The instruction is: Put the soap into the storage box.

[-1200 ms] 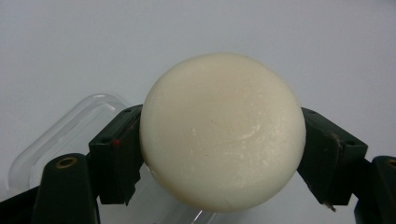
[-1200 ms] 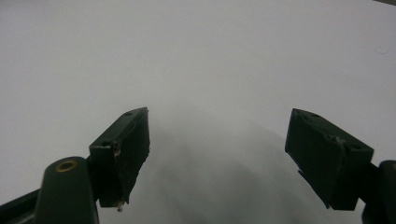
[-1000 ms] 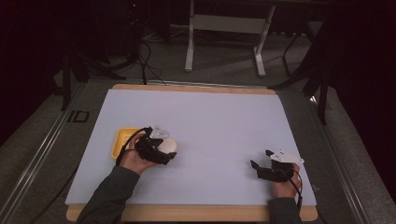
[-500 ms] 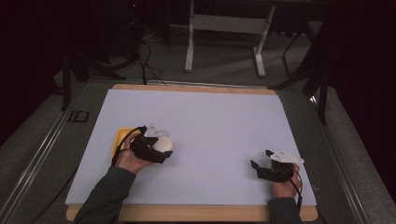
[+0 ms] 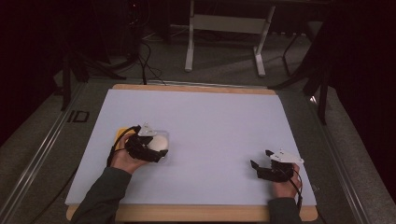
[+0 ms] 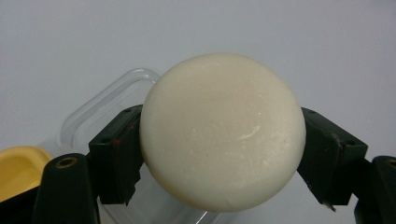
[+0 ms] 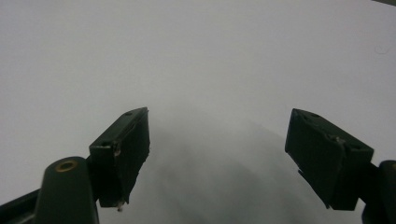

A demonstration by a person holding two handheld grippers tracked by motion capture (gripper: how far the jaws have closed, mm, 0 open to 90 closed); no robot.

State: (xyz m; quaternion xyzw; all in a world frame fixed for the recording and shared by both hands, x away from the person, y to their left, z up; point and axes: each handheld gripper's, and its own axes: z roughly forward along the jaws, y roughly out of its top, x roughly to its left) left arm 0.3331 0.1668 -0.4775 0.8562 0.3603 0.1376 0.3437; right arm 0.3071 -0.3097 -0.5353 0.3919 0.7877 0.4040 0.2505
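High view: the pale surface (image 5: pixel 219 140) is evenly lit from above, while the surrounding floor and background are left in deep shadow; the picture is soft and slightly grainy. Left gripper view: the cream ball (image 6: pixel 223 130) is rendered sharply, with a faint sheen on its face and no harsh glare. Right gripper view: a diffuse grey shadow is cast between the black jaws, and the far sheet is seen hazy.

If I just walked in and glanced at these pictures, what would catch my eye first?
Probably the round cream-white soap bar, clamped between the black jaws of the left gripper just above a clear plastic case, with a yellow lid beside it. Across the pale table mat, the right gripper rests open with nothing in it.
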